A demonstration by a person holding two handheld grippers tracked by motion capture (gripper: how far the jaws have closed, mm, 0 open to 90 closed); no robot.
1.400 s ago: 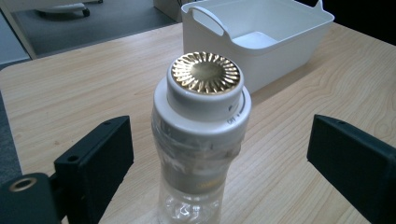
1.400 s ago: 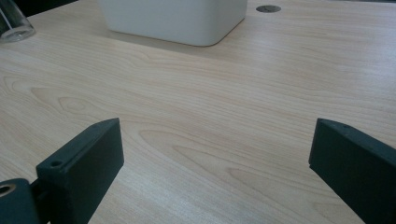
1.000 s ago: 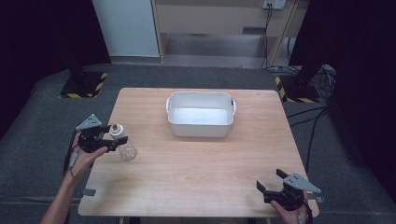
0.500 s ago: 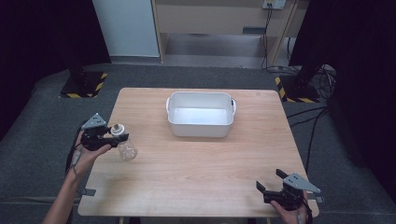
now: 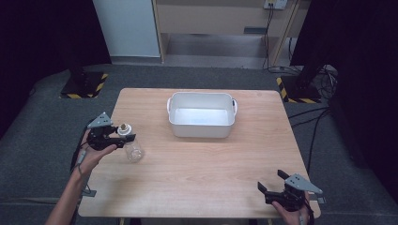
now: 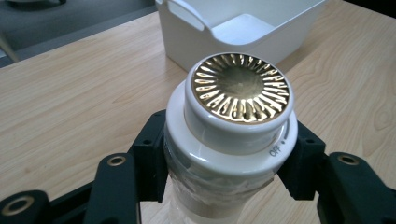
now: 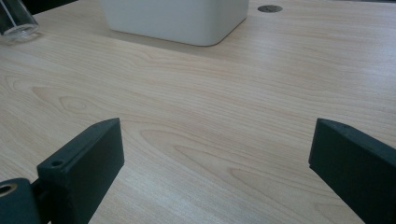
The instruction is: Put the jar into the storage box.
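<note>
Dark curtains close in the room on both sides, and a pale wooden table [image 5: 197, 164] stands on grey carpet with a white cabinet behind it. Beyond both grippers, toward the far edge, sits a white tub [image 5: 202, 115], empty as far as I can see, its handles at the short ends.

At the person's left, the left gripper [image 5: 123, 138] has its jaws closed on a clear bottle [image 5: 133, 152], one on each side just under the white cap [image 6: 233, 126]. From the left gripper view the cap's gold ribbed top [image 6: 241, 87] faces the camera, with "OFF" printed on the collar. Gripping just below the cap looks deliberate to me: the collar gives the jaws a ledge, so smooth glass should not slip down. Whether the bottle's base touches the wood I cannot tell; it seems tilted, cap toward the hand.

Near the person's right corner, the right gripper [image 5: 272, 183] hovers low with jaws spread wide, nothing between them but bare wood. It sits well apart from the bottle, probably waiting its turn.
</note>
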